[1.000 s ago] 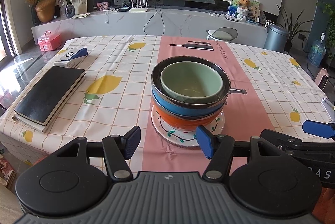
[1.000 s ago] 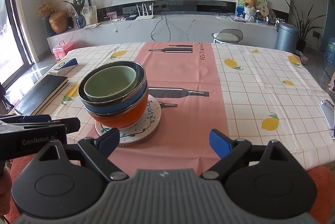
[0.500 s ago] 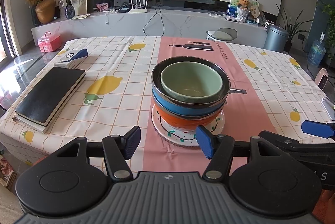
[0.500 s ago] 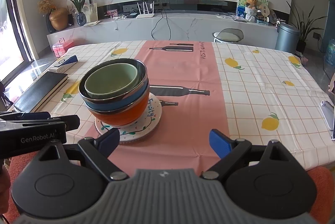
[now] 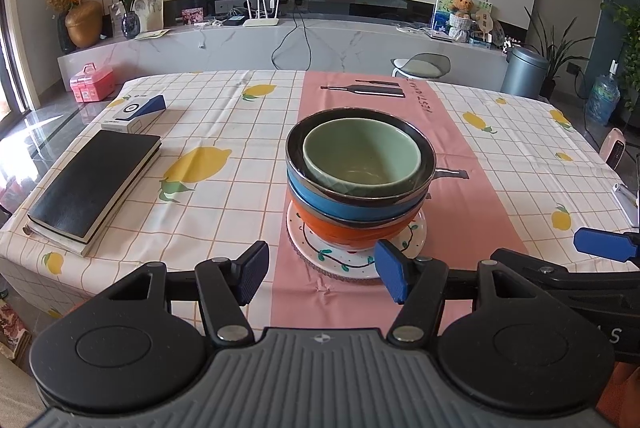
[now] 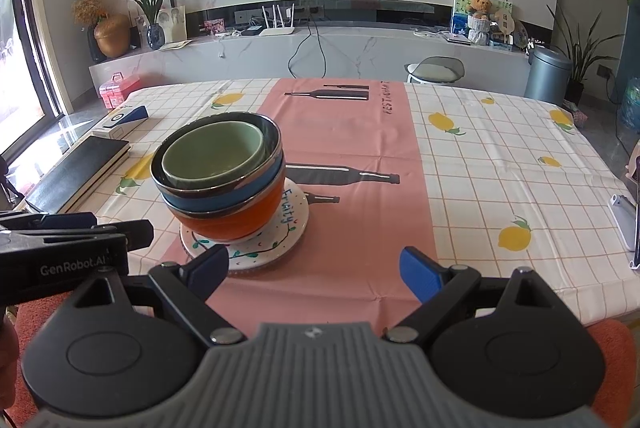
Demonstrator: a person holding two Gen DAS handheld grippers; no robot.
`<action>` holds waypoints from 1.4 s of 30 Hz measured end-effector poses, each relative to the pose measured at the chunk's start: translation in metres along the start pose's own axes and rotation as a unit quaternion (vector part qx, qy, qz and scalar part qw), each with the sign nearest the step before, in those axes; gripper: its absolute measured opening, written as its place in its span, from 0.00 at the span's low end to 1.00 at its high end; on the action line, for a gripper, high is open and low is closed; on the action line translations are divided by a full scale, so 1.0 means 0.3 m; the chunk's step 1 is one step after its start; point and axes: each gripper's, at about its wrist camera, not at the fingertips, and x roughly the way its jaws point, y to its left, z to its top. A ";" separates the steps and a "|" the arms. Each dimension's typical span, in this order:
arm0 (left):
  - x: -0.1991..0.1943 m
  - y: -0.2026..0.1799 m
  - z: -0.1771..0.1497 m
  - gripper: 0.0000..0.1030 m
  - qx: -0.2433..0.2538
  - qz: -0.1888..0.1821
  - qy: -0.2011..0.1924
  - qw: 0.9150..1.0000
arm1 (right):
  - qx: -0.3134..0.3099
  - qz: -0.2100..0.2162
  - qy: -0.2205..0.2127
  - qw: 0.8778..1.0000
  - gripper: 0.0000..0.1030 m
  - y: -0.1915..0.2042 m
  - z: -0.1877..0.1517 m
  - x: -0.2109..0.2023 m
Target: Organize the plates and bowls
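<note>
At frame centre, nested bowls (image 5: 360, 184) sit on a patterned plate (image 5: 356, 248) on the desk (image 5: 224, 132) — stacked to save space — while left tongs (image 5: 320, 274) and right tongs (image 6: 314, 270) hover released, empty.

Your left gripper (image 5: 320, 274) has black linkage arms, silver pivot screws, blue ribbed pads and a grey ribbed body. Your right gripper (image 6: 314, 270) matches it; "GenRobot.AI" is printed in white on the left one's side.
</note>
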 end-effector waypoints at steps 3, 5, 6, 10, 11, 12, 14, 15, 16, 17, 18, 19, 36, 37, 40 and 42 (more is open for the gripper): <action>0.000 -0.001 -0.001 0.69 0.000 -0.001 0.000 1.000 | 0.002 0.000 0.002 1.000 0.88 -0.004 -0.001 0.001; 0.000 -0.002 -0.001 0.69 0.000 -0.001 0.001 1.000 | 0.002 0.000 0.002 1.000 0.88 -0.005 -0.001 0.001; 0.000 -0.001 -0.001 0.69 0.000 -0.001 0.001 1.000 | 0.001 0.000 0.002 1.000 0.88 -0.005 -0.001 0.001; 0.002 -0.003 -0.001 0.69 0.000 -0.002 0.002 1.000 | -0.001 0.000 0.004 1.000 0.88 -0.005 0.000 0.003; 0.004 -0.004 -0.002 0.69 0.000 -0.002 0.002 1.000 | -0.001 0.000 0.004 1.000 0.88 -0.005 -0.001 0.003; 0.004 -0.005 -0.002 0.69 0.001 -0.003 0.003 1.000 | -0.001 -0.001 0.004 1.000 0.88 -0.006 -0.001 0.003; 0.005 -0.006 -0.003 0.69 0.001 -0.004 0.003 1.000 | -0.002 -0.001 0.003 1.000 0.88 -0.004 -0.002 0.002; 0.005 -0.007 -0.003 0.69 0.001 -0.004 0.002 1.000 | -0.001 -0.001 0.003 1.000 0.88 -0.004 -0.002 0.002; 0.006 -0.007 -0.003 0.69 0.001 -0.004 0.002 1.000 | -0.002 -0.001 0.003 1.000 0.88 -0.004 -0.002 0.002; 0.006 -0.006 -0.003 0.69 0.001 -0.004 0.003 1.000 | -0.002 -0.001 0.003 1.000 0.88 -0.004 -0.002 0.002; 0.006 -0.007 -0.003 0.69 0.000 -0.004 0.003 1.000 | -0.001 -0.001 0.003 1.000 0.88 -0.005 -0.002 0.002; 0.005 -0.008 -0.003 0.69 0.000 -0.004 0.004 1.000 | -0.001 -0.001 0.003 1.000 0.88 -0.004 -0.002 0.002; 0.006 -0.007 -0.005 0.69 0.000 -0.005 0.004 1.000 | -0.001 -0.002 0.005 1.000 0.88 -0.005 -0.001 0.001; 0.006 -0.007 -0.005 0.69 0.000 -0.004 0.004 1.000 | -0.001 -0.002 0.005 1.000 0.88 -0.005 -0.001 0.001; 0.003 -0.007 -0.005 0.69 0.000 -0.004 0.004 1.000 | 0.000 -0.002 0.005 1.000 0.88 -0.005 -0.001 0.001; 0.004 -0.006 -0.005 0.69 0.000 -0.004 0.004 1.000 | -0.001 -0.002 0.005 1.000 0.88 -0.006 -0.001 0.001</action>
